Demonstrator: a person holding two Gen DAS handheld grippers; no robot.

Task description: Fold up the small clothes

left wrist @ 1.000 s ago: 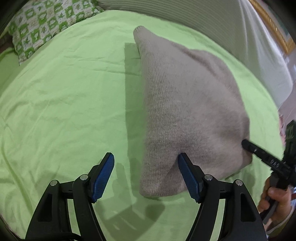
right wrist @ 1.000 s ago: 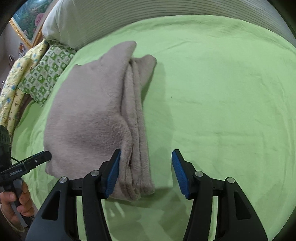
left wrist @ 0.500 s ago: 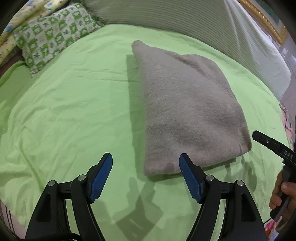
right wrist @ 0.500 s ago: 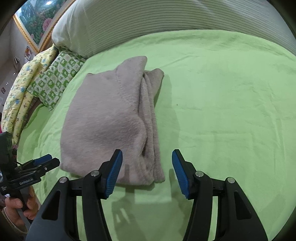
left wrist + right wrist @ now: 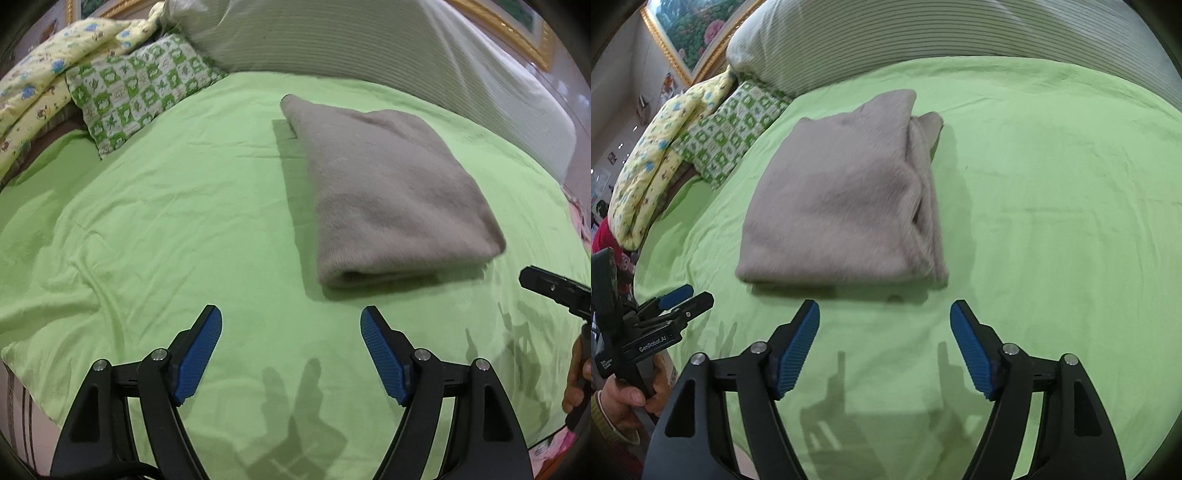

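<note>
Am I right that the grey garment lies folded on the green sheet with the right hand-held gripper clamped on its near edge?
Not quite. The grey garment does lie folded on the green sheet, but the right hand-held gripper is not clamped on it. The right wrist view shows its jaws, which have just been opening, apart over bare sheet, short of the garment's near edge, with nothing between them.

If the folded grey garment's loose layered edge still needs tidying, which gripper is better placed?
Probably the right gripper: the grey garment shows its stacked loose layers on that side. The left gripper faces the smooth fold. Both are open and empty.
</note>
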